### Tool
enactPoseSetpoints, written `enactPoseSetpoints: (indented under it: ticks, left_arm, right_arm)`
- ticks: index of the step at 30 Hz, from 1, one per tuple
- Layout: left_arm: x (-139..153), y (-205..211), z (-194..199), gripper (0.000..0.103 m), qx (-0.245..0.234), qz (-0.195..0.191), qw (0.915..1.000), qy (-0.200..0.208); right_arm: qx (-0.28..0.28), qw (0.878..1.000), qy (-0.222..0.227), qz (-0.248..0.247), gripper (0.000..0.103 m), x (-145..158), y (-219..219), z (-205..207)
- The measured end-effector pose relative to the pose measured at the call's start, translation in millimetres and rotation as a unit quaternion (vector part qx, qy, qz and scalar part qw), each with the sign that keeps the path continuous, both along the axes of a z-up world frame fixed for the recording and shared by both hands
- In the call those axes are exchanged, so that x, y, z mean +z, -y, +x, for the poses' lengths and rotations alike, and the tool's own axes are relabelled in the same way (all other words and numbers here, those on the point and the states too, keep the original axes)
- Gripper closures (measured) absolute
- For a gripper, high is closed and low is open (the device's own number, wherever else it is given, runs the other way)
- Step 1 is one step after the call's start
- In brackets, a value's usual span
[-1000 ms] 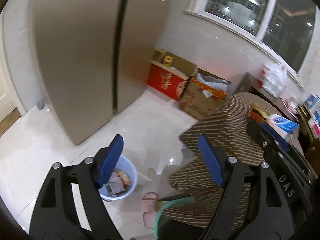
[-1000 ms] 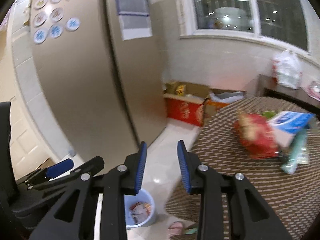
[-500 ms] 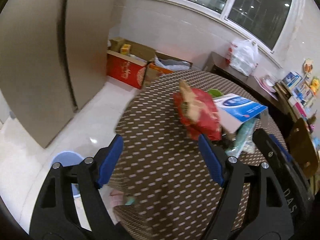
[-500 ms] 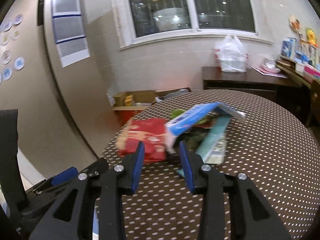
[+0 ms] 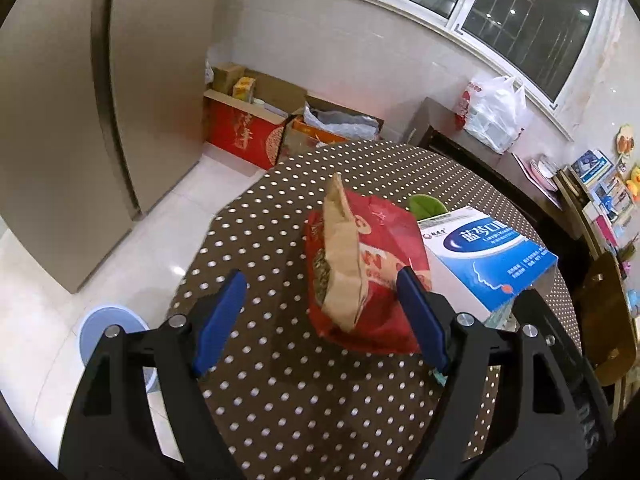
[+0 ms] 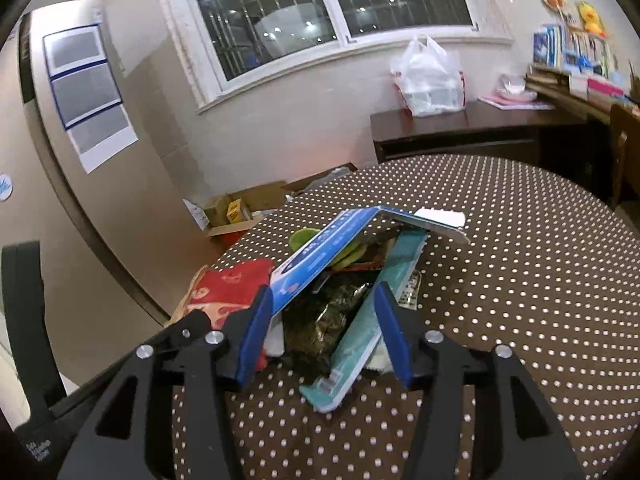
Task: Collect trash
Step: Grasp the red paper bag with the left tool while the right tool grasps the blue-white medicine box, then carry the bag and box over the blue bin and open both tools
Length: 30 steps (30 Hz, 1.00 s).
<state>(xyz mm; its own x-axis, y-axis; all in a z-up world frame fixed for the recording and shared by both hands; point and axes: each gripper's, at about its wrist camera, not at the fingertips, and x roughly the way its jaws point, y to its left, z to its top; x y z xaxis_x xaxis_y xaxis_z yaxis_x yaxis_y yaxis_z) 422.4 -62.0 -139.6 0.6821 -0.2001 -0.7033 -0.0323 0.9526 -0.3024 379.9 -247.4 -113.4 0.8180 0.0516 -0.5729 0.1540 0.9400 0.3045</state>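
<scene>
On the round table with the brown polka-dot cloth [image 5: 280,392] lies a heap of trash. The left gripper [image 5: 320,316] hangs over it with jaws wide apart and empty, the crumpled red snack bag [image 5: 372,280] just ahead between its blue pads. The right gripper [image 6: 320,330] is opening, nothing pressed; the teal flat packet [image 6: 360,336] and dark foil wrapper [image 6: 320,320] lie between its fingers, under the blue-and-white carton [image 6: 320,252]

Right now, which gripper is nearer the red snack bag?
Left. The left gripper frames the red snack bag; the right gripper, jaws opening, faces the teal packet beside it.
</scene>
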Motion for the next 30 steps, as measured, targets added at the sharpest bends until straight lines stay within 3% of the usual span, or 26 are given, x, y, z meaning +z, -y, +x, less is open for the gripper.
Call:
enactPoseSetpoints:
  ticks: [5, 7, 9, 12, 16, 20, 30]
  left_arm:
    - [-0.9, 2.9, 11.3, 0.029, -0.006, 0.005, 1.0, 0.0]
    - [0.0, 4.3, 14.6, 0.036, -0.013, 0.002, 0.9999, -0.002]
    - [2.8, 7.5, 16.1, 0.054, -0.029, -0.003, 0.9996, 0.001]
    - [7.4, 12.9, 17.3, 0.059, -0.044, 0.007, 0.999, 0.004]
    - [11.1, 11.1, 12.0, 0.064, -0.055, 0.002, 0.9983, 0.019]
    - [22.8, -0.6, -0.6, 0.078, -0.044, -0.009, 0.9981, 0.042]
    - [50.4, -51.6, -41.6, 0.08, -0.012, -0.021, 0.996, 0.086]
  right_arm:
    - [0.003, 0.999, -0.014, 0.037, 0.05, -7.3, 7.7, 30.7]
    - [0.005, 0.999, -0.017, 0.049, 0.05, -8.1, 8.8, 40.6]
    - [0.011, 0.998, -0.02, 0.055, 0.052, -9.0, 8.3, 48.3]
    - [0.027, 0.997, -0.026, 0.066, 0.081, -12.4, 6.7, 56.2]
    - [0.041, 0.997, -0.007, 0.061, 0.094, -8.2, 1.9, 51.4]
    - [0.05, 0.998, 0.025, 0.042, 0.097, 9.0, -7.0, 36.6]
    - [0.087, 0.993, 0.076, 0.011, 0.097, 54.3, -44.4, -0.6]
